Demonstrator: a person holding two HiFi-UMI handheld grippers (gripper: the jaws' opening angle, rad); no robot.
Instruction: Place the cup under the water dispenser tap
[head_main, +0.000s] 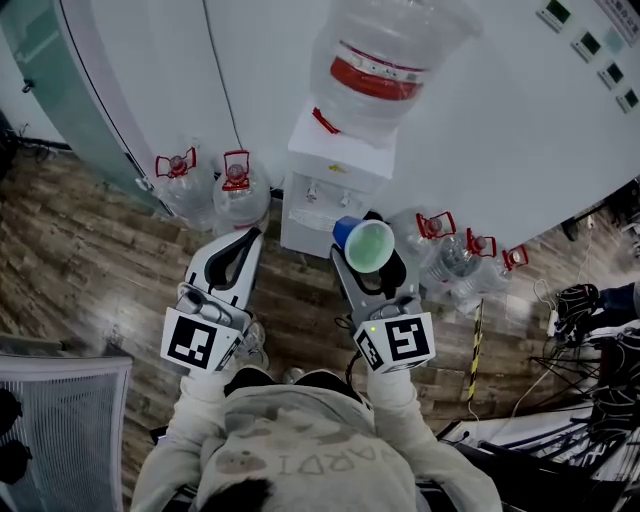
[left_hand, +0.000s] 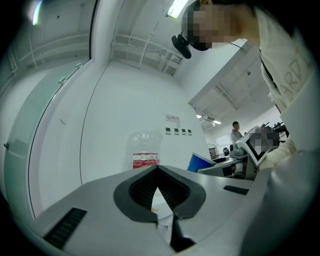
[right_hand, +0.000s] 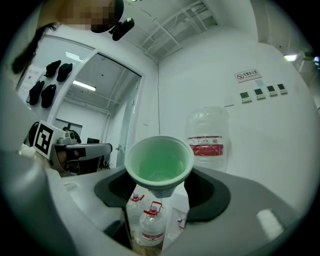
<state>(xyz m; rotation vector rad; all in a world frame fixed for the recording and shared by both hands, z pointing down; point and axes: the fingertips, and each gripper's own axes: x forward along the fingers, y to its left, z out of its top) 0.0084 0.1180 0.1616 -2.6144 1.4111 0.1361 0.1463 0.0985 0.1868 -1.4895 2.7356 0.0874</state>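
At the bottom of the head view, the person's pale sweatshirt (head_main: 300, 455) fills the frame. Just above it sit both tools. The left gripper (head_main: 243, 245), left of centre, has its jaws pressed together on nothing. The right gripper (head_main: 369, 235) pinches the cup (head_main: 370, 246) between its jaws. The cup is blue outside and green inside, with its mouth facing the camera. It sits at mid-frame, just lower right of the white water dispenser (head_main: 335, 170), whose large bottle (head_main: 385, 55) is at the top. Spare bottles (head_main: 240, 192) stand on the wooden floor (head_main: 70, 260).
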